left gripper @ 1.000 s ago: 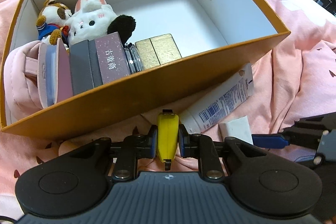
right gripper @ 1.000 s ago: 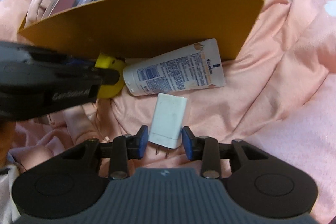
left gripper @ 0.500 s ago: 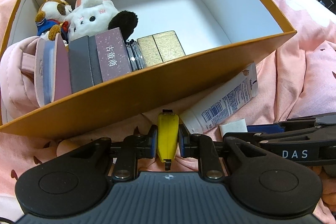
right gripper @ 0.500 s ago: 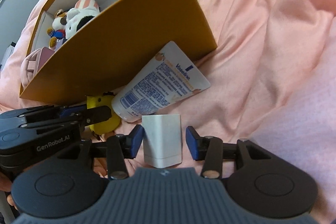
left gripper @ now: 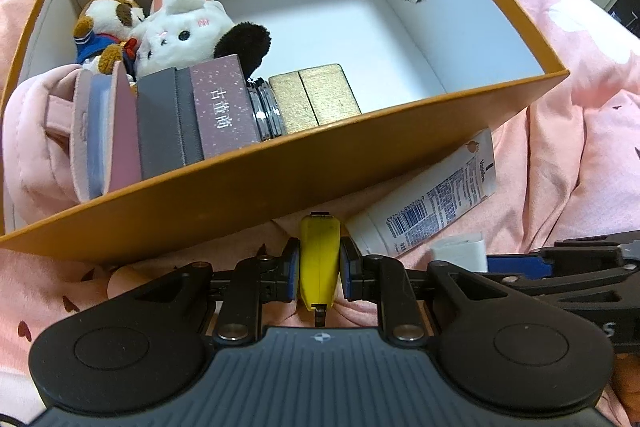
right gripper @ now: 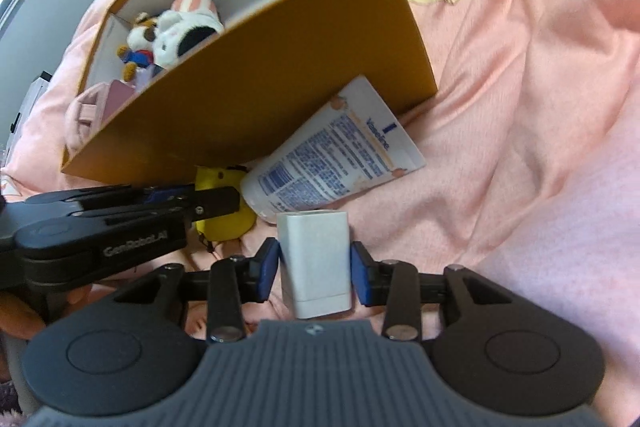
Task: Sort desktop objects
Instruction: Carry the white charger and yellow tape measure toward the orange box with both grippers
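Nearest the left wrist cam, left hand-held gripper [left gripper: 319,275] is clamped on a yellow toy [left gripper: 320,259], low over the pink bedding [left gripper: 580,115]. Right hand-held gripper [right gripper: 314,273] brackets a white charger [right gripper: 316,263]; pads look touching its sides, but can't tell if it's actually gripped. Lotion tube [left gripper: 432,203] lies at 1 o'clock, against the orange box [left gripper: 240,195]. Inside, at 11 o'clock: books [left gripper: 192,115], plush toys [left gripper: 176,31].
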Action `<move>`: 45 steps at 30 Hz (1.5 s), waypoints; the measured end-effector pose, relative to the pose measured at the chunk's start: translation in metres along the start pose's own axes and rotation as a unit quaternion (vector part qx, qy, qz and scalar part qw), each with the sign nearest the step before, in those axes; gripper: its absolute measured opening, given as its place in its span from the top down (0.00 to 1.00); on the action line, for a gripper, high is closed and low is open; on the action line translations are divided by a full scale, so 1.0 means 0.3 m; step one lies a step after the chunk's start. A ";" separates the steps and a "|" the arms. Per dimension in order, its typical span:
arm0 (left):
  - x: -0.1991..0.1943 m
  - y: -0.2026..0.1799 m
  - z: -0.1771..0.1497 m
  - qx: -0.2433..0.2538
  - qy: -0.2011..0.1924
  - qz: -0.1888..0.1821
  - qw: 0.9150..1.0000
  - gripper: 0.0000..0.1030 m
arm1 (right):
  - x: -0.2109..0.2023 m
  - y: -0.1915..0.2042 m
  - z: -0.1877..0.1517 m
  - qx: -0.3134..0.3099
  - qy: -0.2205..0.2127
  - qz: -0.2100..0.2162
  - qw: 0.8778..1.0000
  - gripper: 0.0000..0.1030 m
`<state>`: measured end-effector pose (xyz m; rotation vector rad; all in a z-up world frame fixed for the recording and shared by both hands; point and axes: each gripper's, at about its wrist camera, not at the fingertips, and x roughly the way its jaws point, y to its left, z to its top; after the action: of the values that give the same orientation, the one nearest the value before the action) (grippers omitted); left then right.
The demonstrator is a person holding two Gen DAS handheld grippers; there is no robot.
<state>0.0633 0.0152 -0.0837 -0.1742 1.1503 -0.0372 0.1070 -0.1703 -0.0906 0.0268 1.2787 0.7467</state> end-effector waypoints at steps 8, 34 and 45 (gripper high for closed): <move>-0.084 0.008 -0.001 -0.001 -0.018 -0.024 1.000 0.79 | -0.092 -0.027 0.010 -0.005 -0.032 0.017 0.999 0.61; -0.363 0.022 0.243 -0.050 -0.118 -0.170 0.977 0.79 | -0.342 0.039 0.266 -0.043 -0.141 0.077 0.986 0.61; -0.050 0.020 0.343 -0.093 -0.053 -0.157 0.982 0.79 | -0.212 0.056 0.443 -0.067 -0.121 0.020 0.990 0.61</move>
<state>0.1504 0.0351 -0.0304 -0.5177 1.0113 -0.1981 0.2085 -0.1400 0.0132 0.0325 0.9984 0.8368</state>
